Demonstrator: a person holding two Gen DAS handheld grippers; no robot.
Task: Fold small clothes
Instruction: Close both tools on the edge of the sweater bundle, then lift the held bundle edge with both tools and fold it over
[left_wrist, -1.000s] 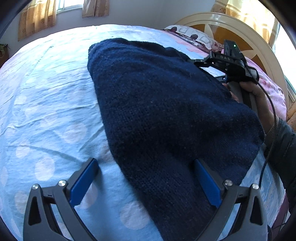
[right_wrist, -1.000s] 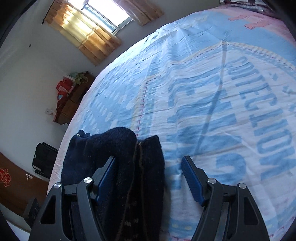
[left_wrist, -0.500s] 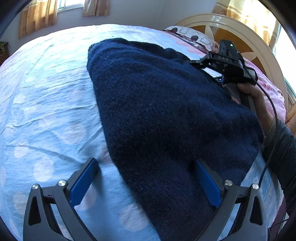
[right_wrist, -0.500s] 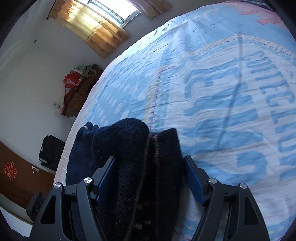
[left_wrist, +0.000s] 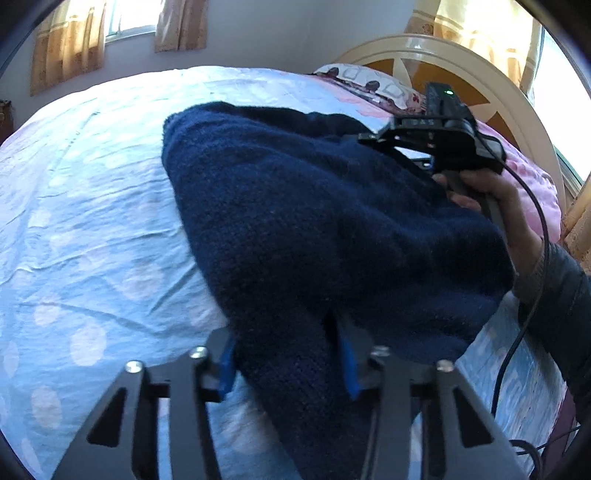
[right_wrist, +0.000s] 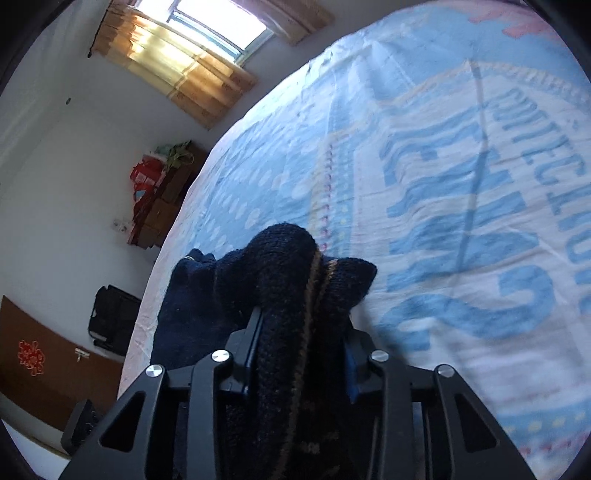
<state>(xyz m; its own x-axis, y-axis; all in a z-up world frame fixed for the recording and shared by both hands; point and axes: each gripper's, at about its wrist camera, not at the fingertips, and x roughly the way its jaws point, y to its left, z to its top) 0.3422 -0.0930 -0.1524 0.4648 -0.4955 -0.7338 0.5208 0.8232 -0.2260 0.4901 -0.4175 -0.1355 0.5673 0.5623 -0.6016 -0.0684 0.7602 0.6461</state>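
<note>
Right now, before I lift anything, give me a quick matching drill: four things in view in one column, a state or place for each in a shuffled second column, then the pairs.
Things:
1. left gripper
2. right gripper
3. bedsheet
4. pillow

States or places:
A. at the head of the bed, by the headboard
B. pale blue with light dots, wrinkled, under the sweater
C. shut on the sweater's plain navy edge
D. shut on a bunched part with a brown stripe

Pairs: 1-C, 2-D, 3-B, 4-A
</note>
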